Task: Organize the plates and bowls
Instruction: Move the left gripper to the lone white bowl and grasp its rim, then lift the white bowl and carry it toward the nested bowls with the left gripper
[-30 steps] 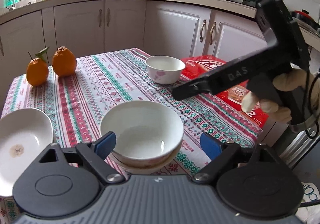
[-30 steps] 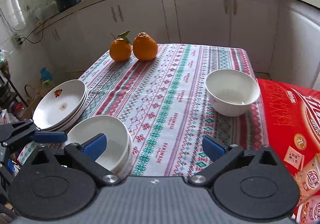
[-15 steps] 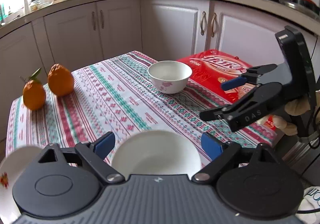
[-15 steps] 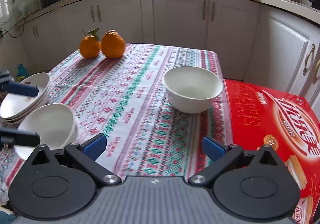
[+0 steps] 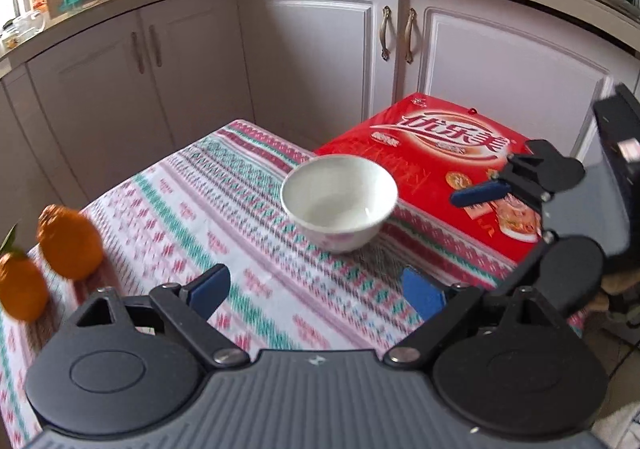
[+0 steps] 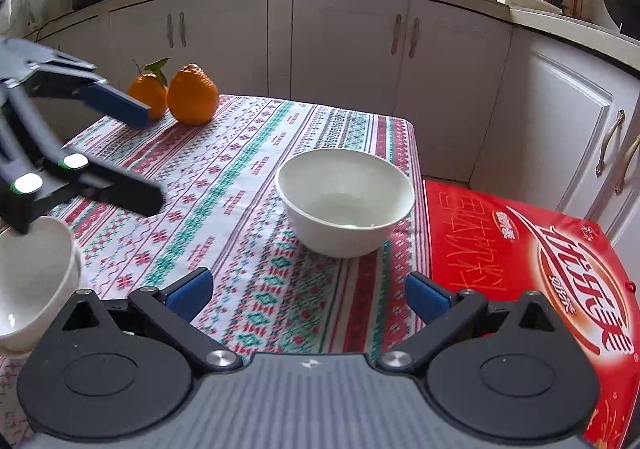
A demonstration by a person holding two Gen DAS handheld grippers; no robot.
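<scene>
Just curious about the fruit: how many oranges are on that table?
2, side by side at the tablecloth's far corner: a leafy orange and a knobbly orange. More could be hidden out of frame.

The surface (image 6: pixel 240 169) wears a striped, patterned cloth in red, green and white. On it, a white bowl (image 6: pixel 344 201) stands at centre frame, two oranges (image 6: pixel 192 95) sit touching at upper left, and another white bowl (image 6: pixel 36 281) sits at the lower left edge. A red box (image 6: pixel 520 249) lies at right.
</scene>
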